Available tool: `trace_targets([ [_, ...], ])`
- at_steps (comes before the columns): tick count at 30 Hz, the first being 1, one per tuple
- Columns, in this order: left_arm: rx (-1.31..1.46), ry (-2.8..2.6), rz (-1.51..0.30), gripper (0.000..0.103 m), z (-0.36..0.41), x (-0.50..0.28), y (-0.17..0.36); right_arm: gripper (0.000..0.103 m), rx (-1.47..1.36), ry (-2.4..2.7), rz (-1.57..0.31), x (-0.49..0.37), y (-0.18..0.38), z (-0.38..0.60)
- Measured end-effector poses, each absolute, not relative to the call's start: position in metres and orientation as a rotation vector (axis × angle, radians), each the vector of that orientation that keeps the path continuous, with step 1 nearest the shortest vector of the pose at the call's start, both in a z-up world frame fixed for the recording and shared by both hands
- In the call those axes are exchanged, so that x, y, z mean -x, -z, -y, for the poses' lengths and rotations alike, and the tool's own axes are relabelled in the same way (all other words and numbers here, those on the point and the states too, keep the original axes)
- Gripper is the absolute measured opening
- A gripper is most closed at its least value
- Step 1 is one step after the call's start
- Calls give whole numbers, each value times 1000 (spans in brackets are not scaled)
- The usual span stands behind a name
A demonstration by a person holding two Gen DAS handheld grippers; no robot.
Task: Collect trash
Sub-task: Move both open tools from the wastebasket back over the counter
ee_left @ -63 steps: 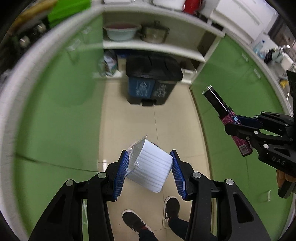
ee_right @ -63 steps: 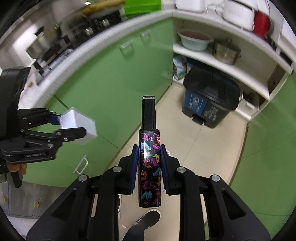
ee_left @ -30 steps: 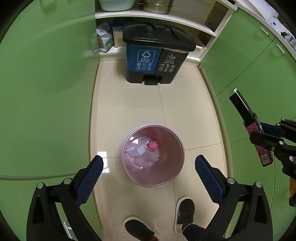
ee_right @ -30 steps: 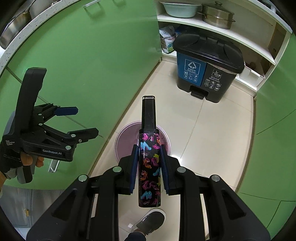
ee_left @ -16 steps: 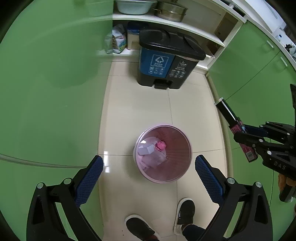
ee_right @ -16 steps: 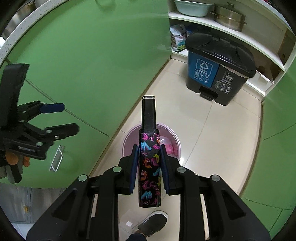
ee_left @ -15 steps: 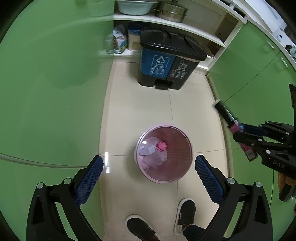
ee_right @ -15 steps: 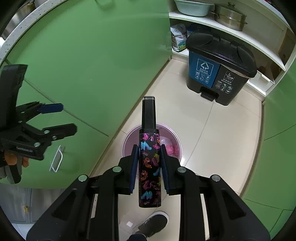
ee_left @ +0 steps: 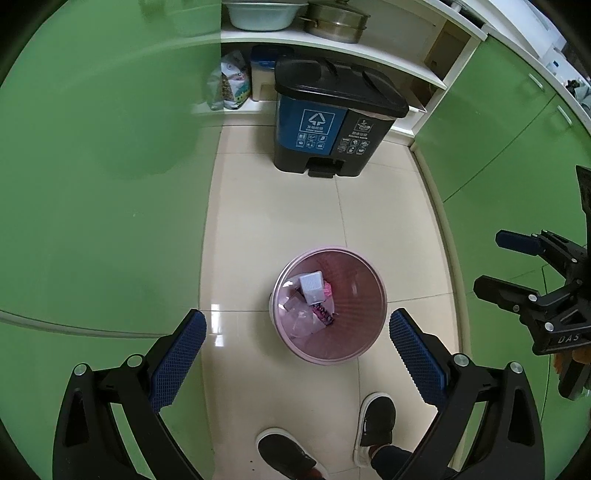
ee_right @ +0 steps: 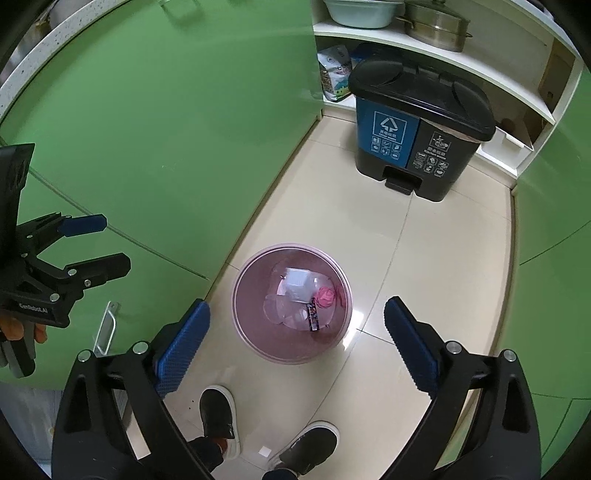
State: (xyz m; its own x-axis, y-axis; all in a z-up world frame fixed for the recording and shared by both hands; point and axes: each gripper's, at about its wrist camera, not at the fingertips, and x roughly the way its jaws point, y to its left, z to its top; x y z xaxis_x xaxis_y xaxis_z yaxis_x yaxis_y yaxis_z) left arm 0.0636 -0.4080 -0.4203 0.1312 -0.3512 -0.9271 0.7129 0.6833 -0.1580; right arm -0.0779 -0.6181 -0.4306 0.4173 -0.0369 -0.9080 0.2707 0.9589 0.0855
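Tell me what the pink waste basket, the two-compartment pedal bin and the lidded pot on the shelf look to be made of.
Pink waste basket: probably thin plastic, slightly translucent, with a smooth rim.
Two-compartment pedal bin: looks like moulded plastic, with a matte black lid over blue and dark grey halves bearing printed labels.
Lidded pot: likely stainless steel, silvery with a dull sheen.
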Motion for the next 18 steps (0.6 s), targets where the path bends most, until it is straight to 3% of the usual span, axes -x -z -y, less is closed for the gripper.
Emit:
trace_targets([
  [11, -367, 797, -1209, 96, 405, -49, 395, 94, -229, 208, -1113, 93, 398, 612],
  [18, -360, 784, -1209, 96, 396, -27, 333, 94, -229, 203, -1106, 117, 332, 595],
])
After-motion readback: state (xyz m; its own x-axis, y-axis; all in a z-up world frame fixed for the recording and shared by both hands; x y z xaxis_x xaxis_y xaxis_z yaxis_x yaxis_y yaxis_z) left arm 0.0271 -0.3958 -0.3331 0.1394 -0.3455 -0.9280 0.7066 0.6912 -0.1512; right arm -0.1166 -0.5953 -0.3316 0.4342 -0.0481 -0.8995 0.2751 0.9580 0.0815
